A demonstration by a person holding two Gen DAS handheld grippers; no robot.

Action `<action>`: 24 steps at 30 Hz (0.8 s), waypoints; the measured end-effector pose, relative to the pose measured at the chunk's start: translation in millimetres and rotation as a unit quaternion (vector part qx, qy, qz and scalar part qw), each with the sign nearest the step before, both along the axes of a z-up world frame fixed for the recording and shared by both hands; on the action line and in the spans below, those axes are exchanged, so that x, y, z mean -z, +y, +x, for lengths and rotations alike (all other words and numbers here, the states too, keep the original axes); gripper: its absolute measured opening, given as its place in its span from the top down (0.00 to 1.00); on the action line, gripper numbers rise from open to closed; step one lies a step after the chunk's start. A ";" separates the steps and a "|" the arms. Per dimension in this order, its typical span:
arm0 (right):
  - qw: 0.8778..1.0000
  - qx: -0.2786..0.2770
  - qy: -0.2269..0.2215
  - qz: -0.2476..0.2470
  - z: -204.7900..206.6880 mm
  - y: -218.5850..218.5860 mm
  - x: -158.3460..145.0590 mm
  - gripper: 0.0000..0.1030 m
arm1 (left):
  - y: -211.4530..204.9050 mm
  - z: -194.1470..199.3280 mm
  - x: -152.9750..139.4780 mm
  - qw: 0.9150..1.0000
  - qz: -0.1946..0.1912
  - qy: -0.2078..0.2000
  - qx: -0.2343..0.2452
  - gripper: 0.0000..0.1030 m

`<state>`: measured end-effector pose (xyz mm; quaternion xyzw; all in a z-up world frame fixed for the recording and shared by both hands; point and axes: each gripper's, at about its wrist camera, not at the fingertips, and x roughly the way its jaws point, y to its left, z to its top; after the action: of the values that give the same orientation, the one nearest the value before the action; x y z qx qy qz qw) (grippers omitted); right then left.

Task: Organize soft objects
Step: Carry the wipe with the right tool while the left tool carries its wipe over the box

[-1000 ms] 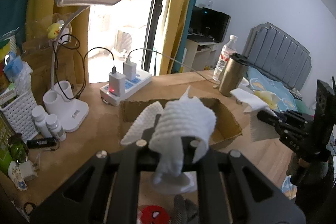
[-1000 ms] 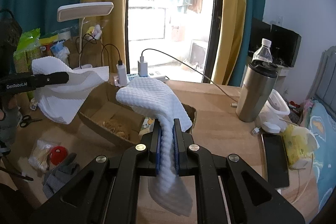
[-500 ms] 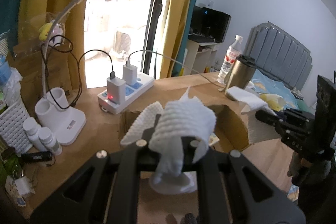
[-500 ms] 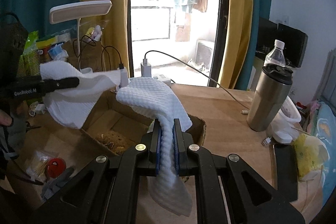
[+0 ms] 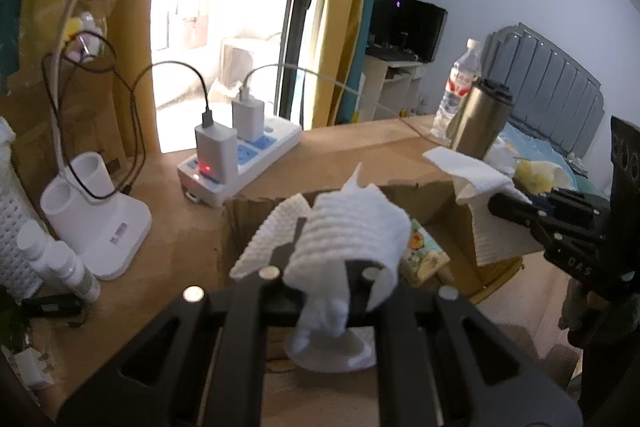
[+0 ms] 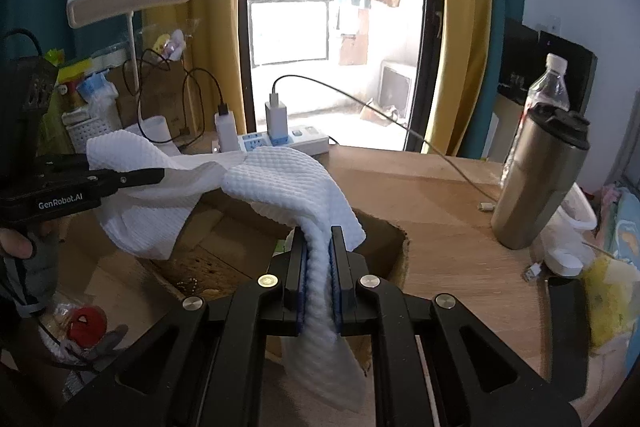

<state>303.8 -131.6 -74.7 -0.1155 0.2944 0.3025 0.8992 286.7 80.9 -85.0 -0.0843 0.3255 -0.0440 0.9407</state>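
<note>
White waffle cloth [image 6: 280,183]: stretched above cardboard box [image 6: 384,247] on desk [image 6: 440,187]; left gripper [image 6: 160,175] and right gripper [image 6: 318,259] fingers each pinched one end.

The open brown cardboard box [image 6: 384,243] at frame centre lies clear from above, hemmed by a white power strip [image 6: 296,141] behind and a steel tumbler [image 6: 540,179] at right.

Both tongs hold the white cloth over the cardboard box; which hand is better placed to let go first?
Probably left. The left tongs pinch one end of the white cloth, which already hangs over the cardboard box. The right tongs sit at its near rim.
</note>
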 end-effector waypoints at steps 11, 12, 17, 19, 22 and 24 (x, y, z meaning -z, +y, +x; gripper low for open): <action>0.999 0.001 0.049 -0.020 18.8 12.0 34.7 0.89 | -3.1 25.0 34.8 0.998 -0.004 0.062 0.011 0.88; 0.998 0.002 0.053 -0.021 20.5 12.0 37.3 0.89 | -4.0 26.2 37.6 0.998 -0.002 0.067 0.011 0.88; 0.998 0.007 0.065 -0.025 24.7 11.6 46.6 0.89 | -9.1 29.6 44.8 0.997 0.010 0.080 0.013 0.88; 0.998 0.006 0.065 -0.022 23.5 11.2 46.4 0.89 | -10.4 31.7 46.9 0.996 0.013 0.084 0.014 0.88; 0.998 0.007 0.066 -0.023 24.4 11.2 47.0 0.89 | -13.5 33.8 48.5 0.996 0.024 0.089 0.013 0.87; 0.997 0.007 0.068 -0.020 24.2 10.5 46.5 0.87 | -15.1 33.7 48.6 0.995 0.030 0.092 0.010 0.86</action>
<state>328.0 -121.1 -121.2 -0.1108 0.3619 0.2975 0.8765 320.4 65.8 -133.6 -0.0565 0.4123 -0.0354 0.9086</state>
